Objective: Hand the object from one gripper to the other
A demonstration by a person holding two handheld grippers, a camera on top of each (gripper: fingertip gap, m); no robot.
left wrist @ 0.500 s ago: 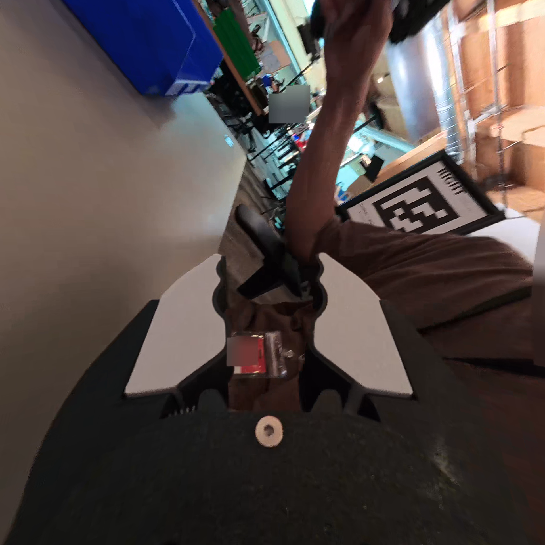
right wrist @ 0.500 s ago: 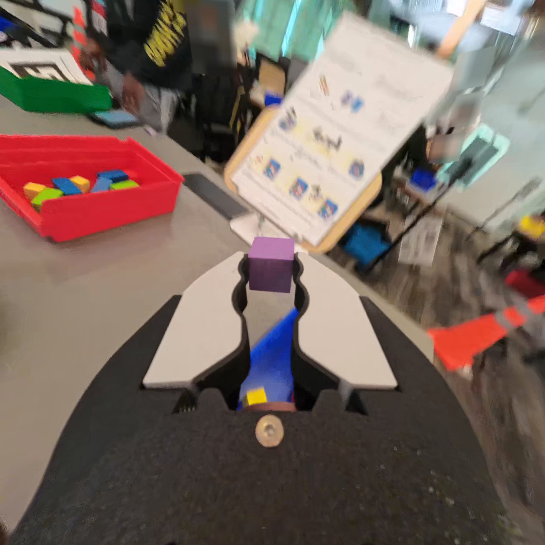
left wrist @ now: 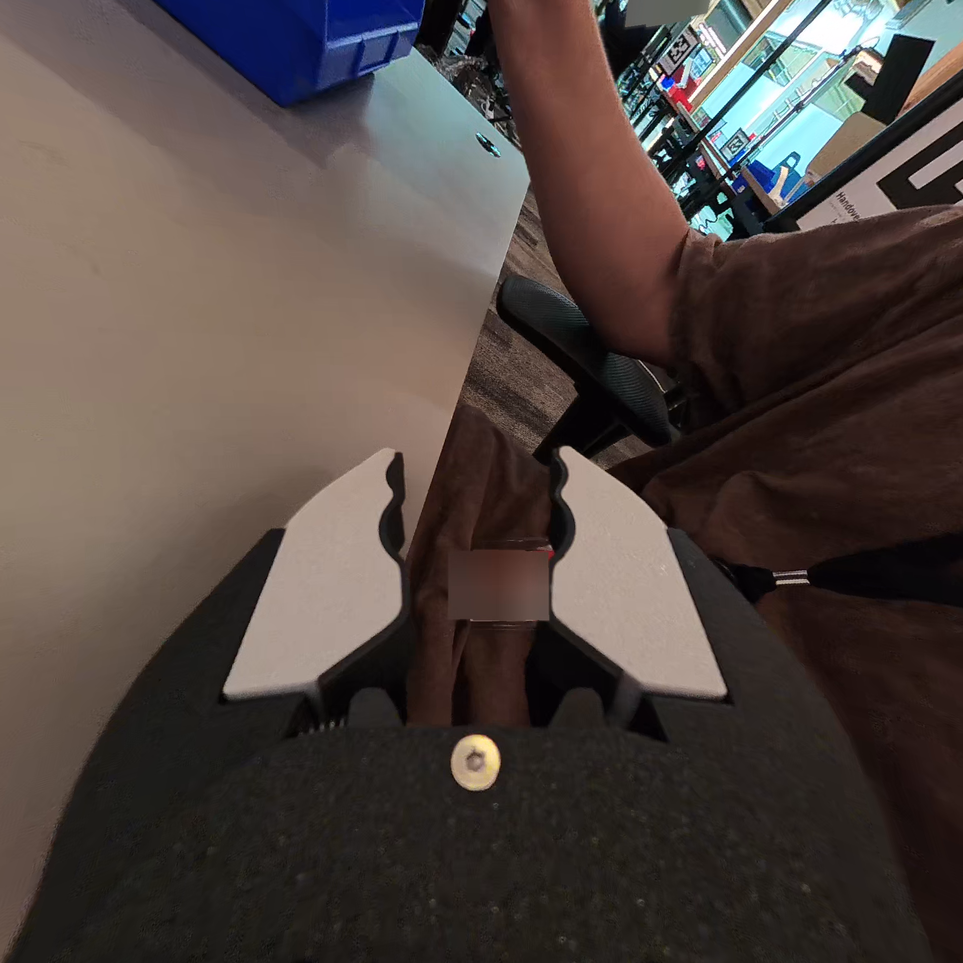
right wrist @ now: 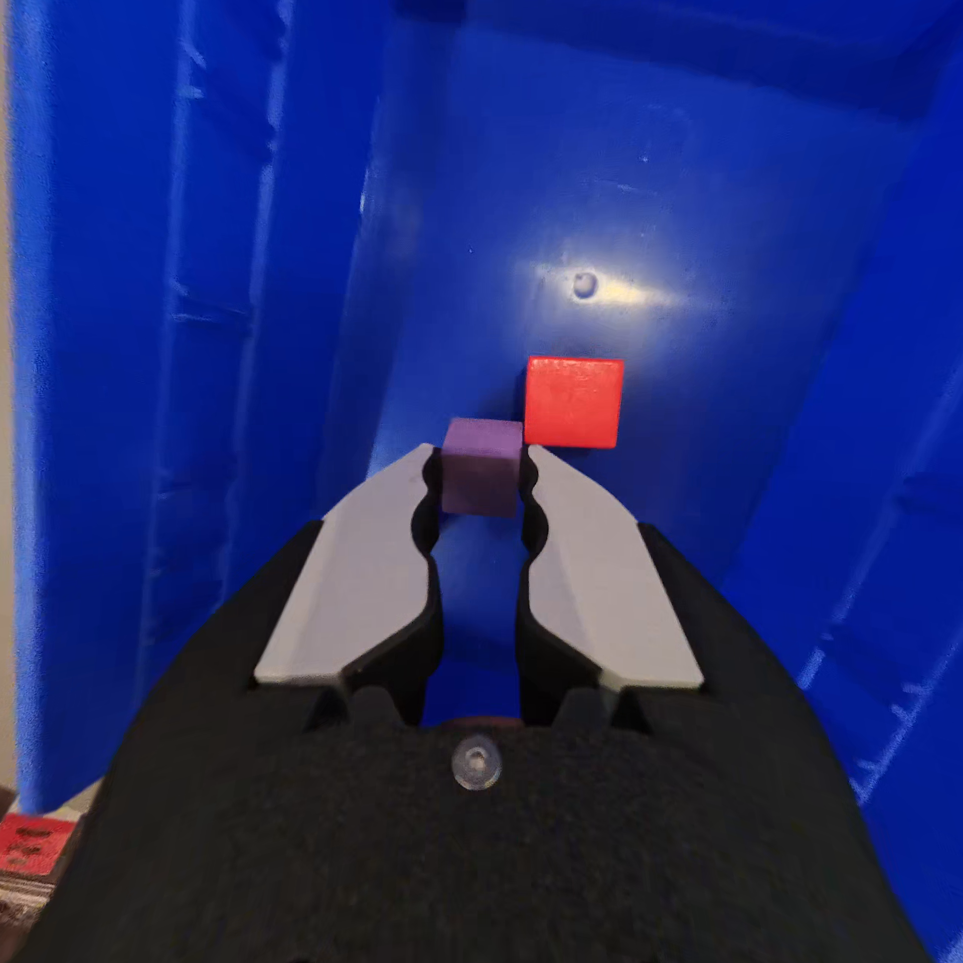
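Note:
My right gripper (right wrist: 480,471) is shut on a small purple cube (right wrist: 480,474) held between its fingertips. It points down into a blue bin (right wrist: 219,312), above the bin floor. A red cube (right wrist: 572,402) lies on the bin floor just beyond and right of the purple cube. My left gripper (left wrist: 477,471) is open and empty, held low at the table's near edge, pointing at the person's brown shirt (left wrist: 813,417). The purple cube does not show in the left wrist view.
In the left wrist view the grey table (left wrist: 208,292) runs up the left, with the blue bin (left wrist: 312,47) at its far end. A person's bare arm (left wrist: 589,172) reaches up toward the bin. A black chair armrest (left wrist: 578,349) is beside the table edge.
My right gripper has swung with the purple cube from over the table to pointing down into the blue bin. My left gripper has shifted, still open; the person's arm now looks closer.

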